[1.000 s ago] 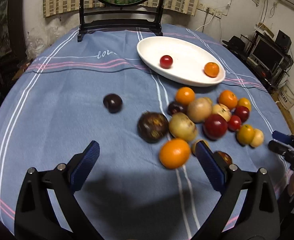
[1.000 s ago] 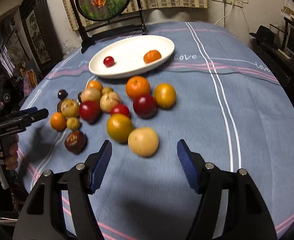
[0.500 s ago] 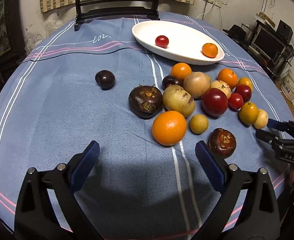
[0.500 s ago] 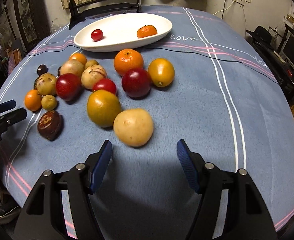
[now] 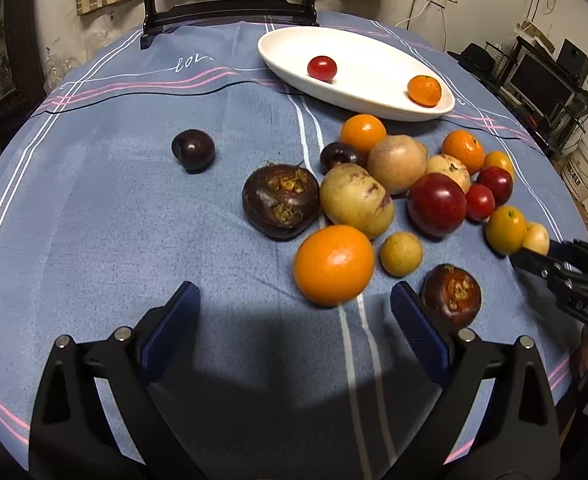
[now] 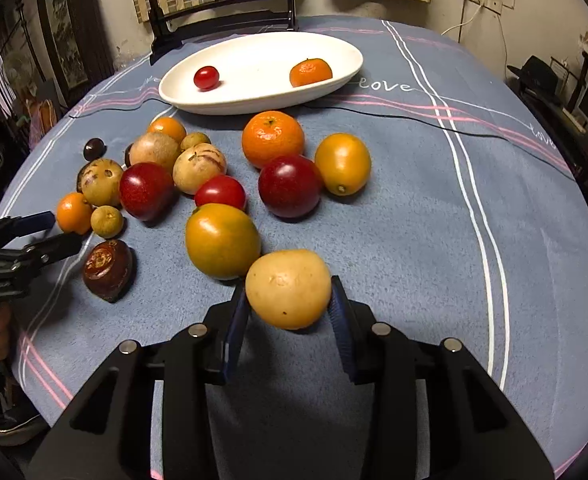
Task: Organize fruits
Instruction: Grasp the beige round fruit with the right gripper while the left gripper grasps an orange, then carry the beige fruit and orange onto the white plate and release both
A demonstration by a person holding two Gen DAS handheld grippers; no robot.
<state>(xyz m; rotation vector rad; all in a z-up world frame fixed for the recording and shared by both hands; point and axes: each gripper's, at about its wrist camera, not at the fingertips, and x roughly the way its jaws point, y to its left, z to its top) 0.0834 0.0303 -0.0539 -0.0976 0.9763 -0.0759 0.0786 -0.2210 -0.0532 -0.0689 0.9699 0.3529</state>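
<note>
On the blue tablecloth lies a pile of several fruits: oranges, red plums, yellow and dark ones. A white oval plate (image 6: pixel 345 72) behind them holds a cherry tomato (image 6: pixel 206 77) and a mandarin (image 6: pixel 310 72). My right gripper (image 6: pixel 288 304) is closing on a pale yellow fruit (image 6: pixel 288 280) at the pile's near edge, and both pads touch its sides. My left gripper (image 5: pixel 294 300) stands open just short of a large orange (image 5: pixel 333 264), with a dark brown fruit (image 5: pixel 451 294) by its right finger. Each gripper also shows at the edge of the other's view.
A lone dark plum (image 5: pixel 193 149) lies apart on the left. A black wooden stand (image 5: pixel 230 12) with a round picture sits at the table's far edge. Shelves with electronics (image 5: pixel 545 88) stand beyond the right side. The cloth near me and on the right is bare.
Both grippers have come lower and closer to the fruit. The right jaws, wide apart before, have closed in around the pale yellow fruit. The left jaws stay wide.
</note>
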